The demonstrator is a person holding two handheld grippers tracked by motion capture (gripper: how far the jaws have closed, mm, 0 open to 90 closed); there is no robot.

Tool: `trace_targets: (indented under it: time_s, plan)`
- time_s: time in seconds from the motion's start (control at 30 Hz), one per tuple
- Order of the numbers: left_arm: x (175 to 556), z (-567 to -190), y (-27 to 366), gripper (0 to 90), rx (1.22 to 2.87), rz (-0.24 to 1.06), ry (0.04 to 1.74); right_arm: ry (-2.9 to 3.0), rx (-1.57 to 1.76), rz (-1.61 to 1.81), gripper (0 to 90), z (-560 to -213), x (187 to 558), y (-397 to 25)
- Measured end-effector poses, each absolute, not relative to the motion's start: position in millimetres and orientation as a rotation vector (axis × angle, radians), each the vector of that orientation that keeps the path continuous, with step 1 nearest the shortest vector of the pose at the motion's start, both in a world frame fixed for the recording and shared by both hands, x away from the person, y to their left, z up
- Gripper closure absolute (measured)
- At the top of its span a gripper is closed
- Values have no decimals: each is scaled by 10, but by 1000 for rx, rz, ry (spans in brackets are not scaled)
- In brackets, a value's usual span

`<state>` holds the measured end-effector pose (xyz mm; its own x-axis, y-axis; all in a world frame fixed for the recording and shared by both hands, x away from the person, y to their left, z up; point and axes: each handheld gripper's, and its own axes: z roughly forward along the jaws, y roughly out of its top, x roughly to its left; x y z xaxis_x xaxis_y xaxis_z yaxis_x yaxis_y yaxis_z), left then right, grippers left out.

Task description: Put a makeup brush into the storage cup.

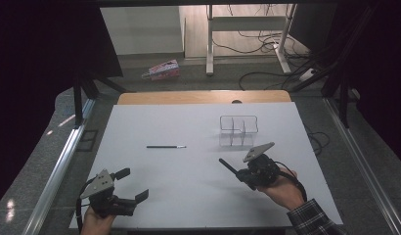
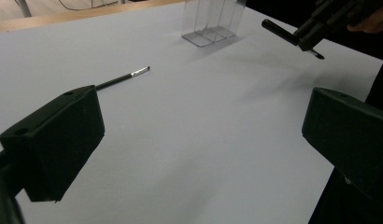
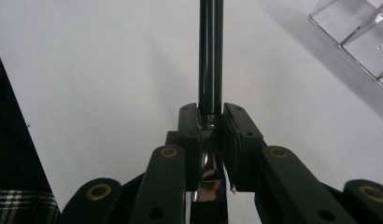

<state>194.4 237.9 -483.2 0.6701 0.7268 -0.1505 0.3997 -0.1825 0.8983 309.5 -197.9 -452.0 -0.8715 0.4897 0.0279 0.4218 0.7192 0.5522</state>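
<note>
A thin black brush (image 1: 166, 146) with a silver tip lies flat on the white table (image 1: 189, 196), left of centre; it also appears in the left gripper view (image 2: 122, 79). A clear divided organizer (image 1: 238, 130) (image 2: 210, 21) (image 3: 358, 32) stands at the back right. My right gripper (image 1: 243, 174) (image 3: 211, 122) is shut on a second black brush (image 1: 229, 166) (image 3: 210, 56), clamped at its silver ferrule, with the handle pointing forward and left just in front of the organizer. My left gripper (image 1: 135, 183) (image 2: 203, 135) hovers open and empty at the near left corner.
A wooden strip (image 1: 203, 97) borders the table's far edge. On the floor beyond lie a pink box (image 1: 162, 70), desk legs (image 1: 209, 44) and cables (image 1: 267, 41). Metal rails (image 1: 61, 166) run along both sides of the table.
</note>
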Motion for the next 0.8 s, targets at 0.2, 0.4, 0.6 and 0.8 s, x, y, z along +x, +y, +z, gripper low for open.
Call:
trace_targets:
  time_s: [0.2, 0.4, 0.6, 0.8]
  plan:
    - [1988, -4806, 2280, 0, 1865, 392, 896, 2803, 719, 898, 772, -4465, 3055, -1960]
    - [2051, -4764, 2199, 0, 1889, 408, 879, 2812, 699, 904, 772, -4443, 3019, -1945]
    - [2127, -4691, 2091, 0, 1925, 432, 868, 2839, 680, 905, 772, -4427, 2997, -1925]
    - [2185, -4670, 1913, 0, 2021, 433, 821, 2879, 658, 876, 772, -4397, 2975, -1870]
